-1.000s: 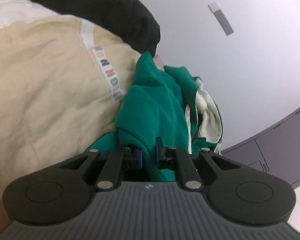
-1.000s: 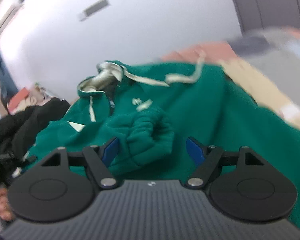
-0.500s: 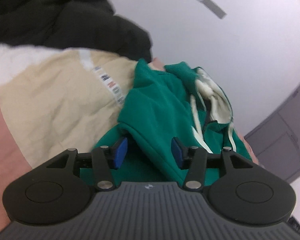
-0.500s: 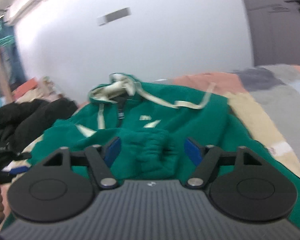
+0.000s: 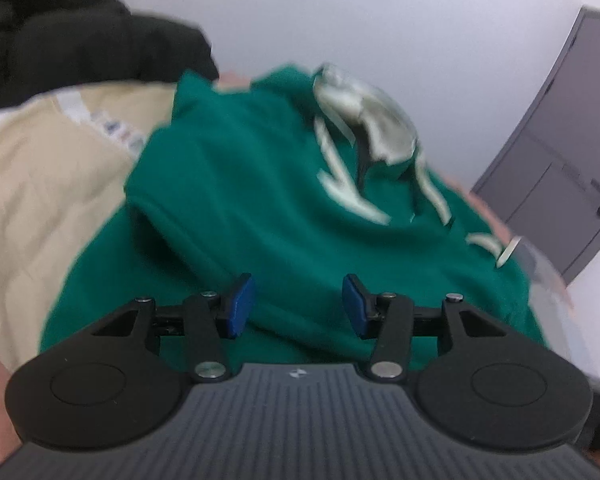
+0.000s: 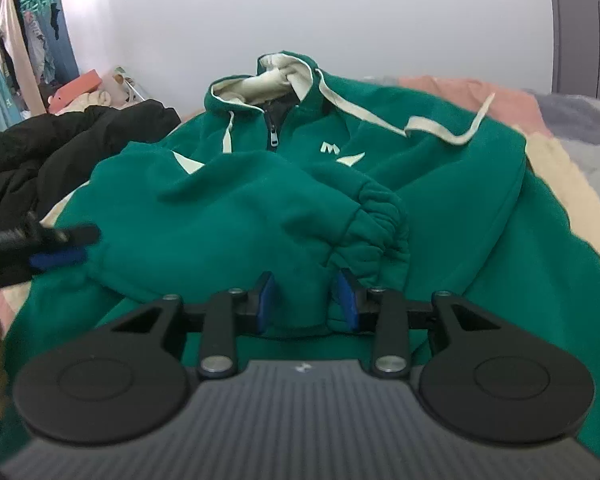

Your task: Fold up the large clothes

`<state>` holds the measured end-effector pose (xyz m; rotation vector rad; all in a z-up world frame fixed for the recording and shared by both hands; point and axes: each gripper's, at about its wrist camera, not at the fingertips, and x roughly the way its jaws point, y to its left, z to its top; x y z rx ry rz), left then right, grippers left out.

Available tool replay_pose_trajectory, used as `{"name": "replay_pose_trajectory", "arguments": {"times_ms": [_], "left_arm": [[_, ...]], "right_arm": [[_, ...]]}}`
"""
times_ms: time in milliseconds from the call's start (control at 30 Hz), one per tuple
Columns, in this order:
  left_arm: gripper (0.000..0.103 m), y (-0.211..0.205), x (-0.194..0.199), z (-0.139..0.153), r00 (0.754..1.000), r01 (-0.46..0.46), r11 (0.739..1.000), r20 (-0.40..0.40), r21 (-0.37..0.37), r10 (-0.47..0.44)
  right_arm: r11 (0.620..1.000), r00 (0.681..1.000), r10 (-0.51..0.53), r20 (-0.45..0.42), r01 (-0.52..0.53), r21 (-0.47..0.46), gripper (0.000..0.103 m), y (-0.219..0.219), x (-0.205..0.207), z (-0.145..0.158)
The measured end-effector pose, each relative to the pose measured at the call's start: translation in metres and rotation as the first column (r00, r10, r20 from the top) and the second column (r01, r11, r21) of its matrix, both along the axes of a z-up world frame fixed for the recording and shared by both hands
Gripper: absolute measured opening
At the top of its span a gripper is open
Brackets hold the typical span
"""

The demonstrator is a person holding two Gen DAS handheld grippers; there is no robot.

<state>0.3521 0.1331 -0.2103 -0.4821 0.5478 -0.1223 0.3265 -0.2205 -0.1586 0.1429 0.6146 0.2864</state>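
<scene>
1. No container shows in either view; the green hoodie point(image 6: 440, 200) lies spread on a bed point(image 6: 580, 128) whose covers are pink, grey and cream.
2. In the right wrist view the hoodie's long axis runs away from the camera: its cream-lined hood point(image 6: 276, 80) is at the far end, toward the white wall, and its body comes toward the lens.
3. A zipper pull point(image 6: 273, 136) hangs below the hood, and a white drawstring point(image 6: 432, 128) trails across the chest toward the right.
4. One sleeve point(image 6: 260, 208) is folded across the front of the hoodie, lying crosswise, its gathered cuff point(image 6: 380, 220) pointing right.
5. The right gripper point(image 6: 306, 300) has just been closing its jaws; they stand partly apart with a fold of the sleeve's edge between the blue pads. Whether the pads press on the cloth cannot be told.
6. The left gripper point(image 5: 296, 304) has its jaws about half open and holds nothing; green fabric lies beyond them. This view is blurred.
7. A black jacket point(image 6: 60, 148) lies heaped just beside the hoodie on the left, and a cream garment point(image 5: 48, 184) lies under the hoodie's left edge.
8. A grey door point(image 5: 560, 168) stands in the wall to the right.
</scene>
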Motion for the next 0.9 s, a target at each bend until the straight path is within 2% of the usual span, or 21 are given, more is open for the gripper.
{"name": "replay_pose_trajectory", "arguments": {"times_ms": [33, 100, 133, 167, 267, 300, 400, 467, 567, 733, 833, 900], "left_arm": [[0.054, 0.0, 0.002, -0.003, 1.0, 0.0, 1.0, -0.019, 0.004, 0.0], [0.054, 0.007, 0.004, -0.005, 0.999, 0.009, 0.999, -0.048, -0.048, -0.012], [0.054, 0.013, 0.001, -0.002, 0.998, 0.005, 0.996, -0.055, -0.093, -0.01], [0.055, 0.02, -0.003, 0.001, 0.998, 0.0, 0.992, -0.056, -0.129, -0.008], [0.061, 0.034, -0.02, 0.029, 1.0, 0.025, 0.978, 0.002, -0.206, -0.026], [0.065, 0.038, -0.023, 0.04, 0.999, 0.032, 0.975, 0.027, -0.221, -0.026], [0.066, 0.046, -0.01, 0.075, 0.998, 0.045, 0.972, 0.053, -0.232, -0.033], [0.067, 0.052, 0.014, 0.091, 0.996, 0.071, 0.952, 0.064, -0.297, -0.054], [0.067, 0.062, 0.07, 0.105, 0.996, 0.088, 0.904, 0.013, -0.418, -0.091], [0.07, 0.079, 0.164, 0.107, 0.997, -0.051, 0.901, -0.068, -0.43, 0.025], [0.071, 0.09, 0.228, 0.09, 0.991, -0.106, 0.88, -0.127, -0.464, 0.052], [0.071, 0.1, 0.266, 0.08, 0.98, -0.161, 0.868, -0.18, -0.47, 0.084]], "right_arm": [[1.0, 1.0, -0.002, -0.002, 0.002, 0.015, 0.037, -0.002, -0.001, 0.001], [0.998, 1.0, -0.013, -0.013, 0.014, 0.061, 0.038, -0.007, -0.003, 0.003], [0.995, 0.999, -0.02, -0.026, 0.023, 0.101, 0.041, -0.011, -0.004, 0.006], [0.99, 0.999, -0.023, -0.04, 0.028, 0.138, 0.051, -0.015, -0.004, 0.011], [0.969, 1.0, -0.024, -0.012, 0.027, 0.246, 0.069, -0.028, -0.01, 0.033], [0.965, 1.0, -0.024, 0.003, 0.023, 0.262, 0.07, -0.031, -0.01, 0.041], [0.958, 1.0, -0.007, 0.022, 0.0, 0.288, 0.07, -0.037, 0.009, 0.065], [0.956, 1.0, -0.003, 0.026, -0.005, 0.292, 0.071, -0.038, 0.034, 0.08], [0.948, 0.998, 0.049, -0.045, -0.033, 0.316, 0.071, -0.033, 0.092, 0.098], [0.929, 0.992, 0.08, -0.096, -0.039, 0.368, 0.071, -0.009, 0.194, 0.109], [0.93, 0.994, 0.034, -0.106, 0.008, 0.367, 0.071, 0.008, 0.26, 0.104], [0.916, 0.995, 0.021, -0.097, 0.02, 0.402, 0.071, 0.015, 0.3, 0.099]]}}
